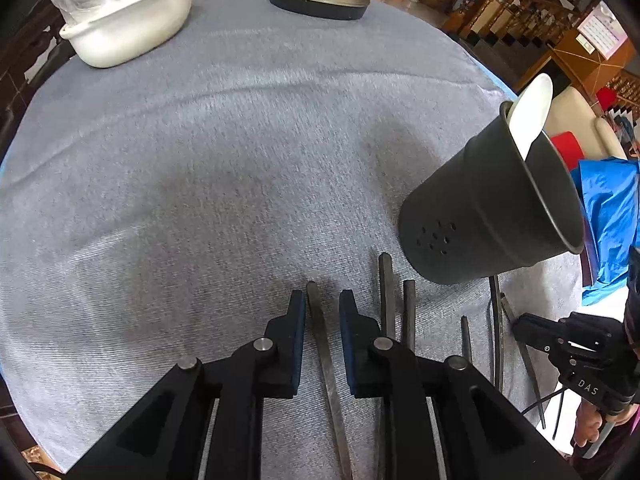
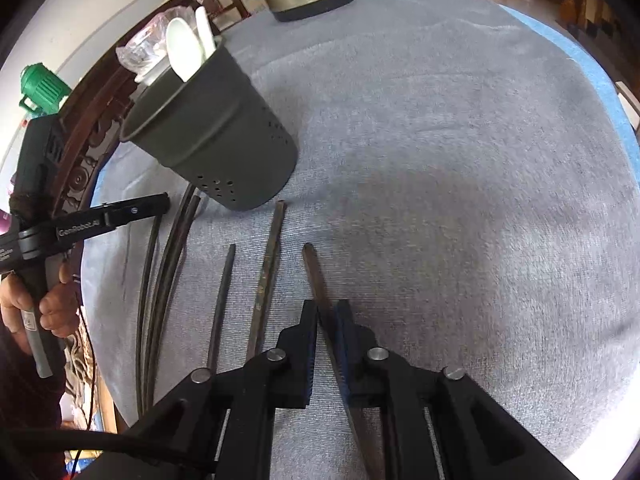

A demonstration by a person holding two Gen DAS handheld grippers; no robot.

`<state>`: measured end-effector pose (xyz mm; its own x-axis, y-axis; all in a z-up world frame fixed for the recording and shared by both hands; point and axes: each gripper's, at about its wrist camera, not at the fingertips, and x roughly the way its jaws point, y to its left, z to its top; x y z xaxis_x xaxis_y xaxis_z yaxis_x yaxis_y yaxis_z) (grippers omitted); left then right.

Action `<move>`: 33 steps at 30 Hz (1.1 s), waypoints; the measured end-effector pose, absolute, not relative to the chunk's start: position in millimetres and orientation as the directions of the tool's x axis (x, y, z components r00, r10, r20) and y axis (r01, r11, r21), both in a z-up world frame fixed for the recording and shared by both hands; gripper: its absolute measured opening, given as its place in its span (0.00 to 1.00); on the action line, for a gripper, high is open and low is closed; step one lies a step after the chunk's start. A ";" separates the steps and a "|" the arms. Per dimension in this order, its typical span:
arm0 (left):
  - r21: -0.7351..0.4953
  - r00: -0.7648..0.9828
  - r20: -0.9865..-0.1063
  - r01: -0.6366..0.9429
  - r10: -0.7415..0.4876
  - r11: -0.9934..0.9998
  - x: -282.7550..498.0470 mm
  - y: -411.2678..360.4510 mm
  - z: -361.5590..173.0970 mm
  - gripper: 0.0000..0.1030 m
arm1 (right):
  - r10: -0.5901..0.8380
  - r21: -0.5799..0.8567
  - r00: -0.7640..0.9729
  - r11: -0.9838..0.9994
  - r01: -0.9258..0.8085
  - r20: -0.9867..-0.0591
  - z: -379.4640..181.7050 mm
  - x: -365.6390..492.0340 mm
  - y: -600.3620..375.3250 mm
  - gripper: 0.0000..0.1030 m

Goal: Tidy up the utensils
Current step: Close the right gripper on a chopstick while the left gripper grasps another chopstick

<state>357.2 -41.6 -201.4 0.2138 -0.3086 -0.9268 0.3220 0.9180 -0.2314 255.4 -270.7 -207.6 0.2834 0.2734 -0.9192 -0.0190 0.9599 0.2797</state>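
Both wrist views look steeply down, close over the grey tablecloth (image 1: 200, 200), sharing the black holder (image 2: 216, 132).

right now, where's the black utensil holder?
The black utensil holder stands on the grey cloth, right of the left fingers in the left wrist view, just beyond the loose chopsticks, white spoons inside.

Chopsticks (image 2: 264, 280) run under the frame's bottom edge; spoon (image 1: 530, 114) handle hidden inside holder (image 1: 492, 208).

"DAS" and "GenRobot.AI" on gripper (image 2: 112, 216) bodies
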 end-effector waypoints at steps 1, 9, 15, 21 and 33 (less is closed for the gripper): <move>-0.232 0.214 -0.926 0.326 -0.310 0.917 356.9 -43.1 -202.3 0.16 | 0.257 0.258 0.274 0.966 -0.032 -0.927 -206.7 258.1 -267.2 0.12; -0.248 0.192 -0.927 0.331 -0.322 0.911 370.1 -53.6 -203.6 0.13 | 0.117 0.088 0.265 0.989 -0.116 -0.957 -203.7 280.7 -232.5 0.13; -0.283 0.160 -0.926 0.309 -0.343 0.908 386.0 -53.3 -206.1 0.08 | 0.057 0.013 0.245 0.984 -0.178 -0.968 -203.6 296.1 -208.1 0.08; -0.268 0.187 -0.924 0.306 -0.334 0.913 386.8 -53.4 -201.3 0.06 | 0.082 0.042 0.269 0.987 -0.153 -0.960 -195.1 298.3 -212.4 0.06; -0.252 0.372 -0.849 0.340 -0.376 0.906 346.2 -34.6 -115.7 0.05 | 0.202 0.176 0.506 0.979 -0.098 -0.838 -114.7 263.4 -249.0 0.06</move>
<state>346.2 -34.6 -115.7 0.3722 -0.3758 -0.8487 0.3396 0.9061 -0.2523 263.4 -249.0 -114.7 0.5064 0.2018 -0.8383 -0.0983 0.9794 0.1763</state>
